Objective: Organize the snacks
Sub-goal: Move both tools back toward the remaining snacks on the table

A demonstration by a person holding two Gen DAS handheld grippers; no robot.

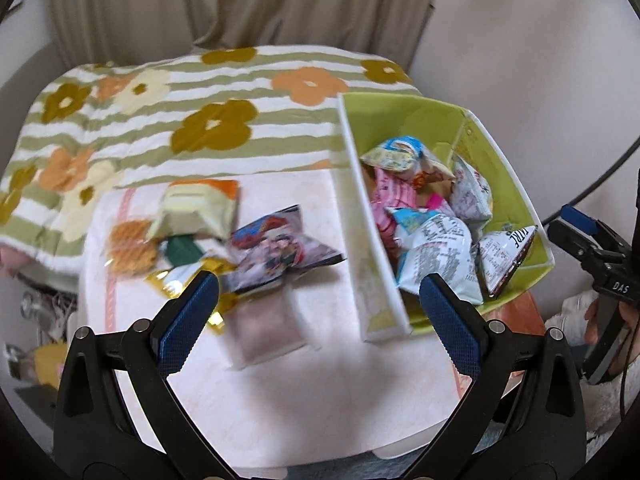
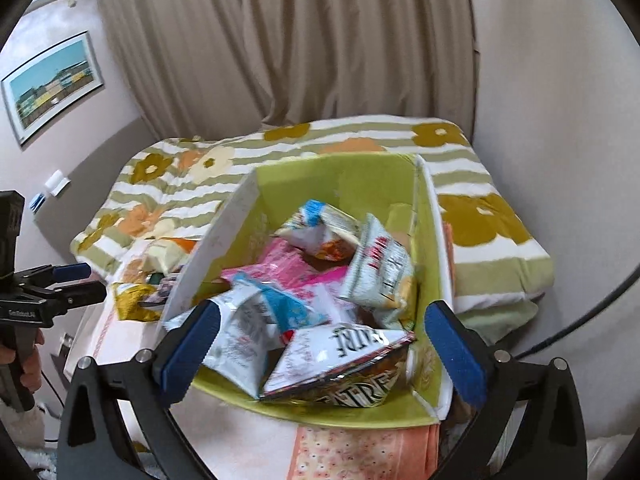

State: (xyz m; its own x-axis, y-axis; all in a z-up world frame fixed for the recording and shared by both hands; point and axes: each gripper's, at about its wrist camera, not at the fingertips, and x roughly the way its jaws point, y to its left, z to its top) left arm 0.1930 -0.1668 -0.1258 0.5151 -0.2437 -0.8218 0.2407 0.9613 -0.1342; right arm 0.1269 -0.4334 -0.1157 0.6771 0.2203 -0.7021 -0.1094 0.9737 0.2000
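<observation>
A green box with white outer walls stands on a small table and holds several snack bags. Loose snacks lie left of it: a dark picture packet, a pale orange-topped bag, a clear pack of round crackers, a gold packet and a brownish pouch. My left gripper is open and empty above the table, near the brownish pouch. My right gripper is open and empty just in front of the box, over a white "ENTREE" bag.
A bed with a striped flower quilt lies behind the table, with beige curtains beyond. A framed picture hangs on the left wall. The right gripper shows at the right edge of the left wrist view.
</observation>
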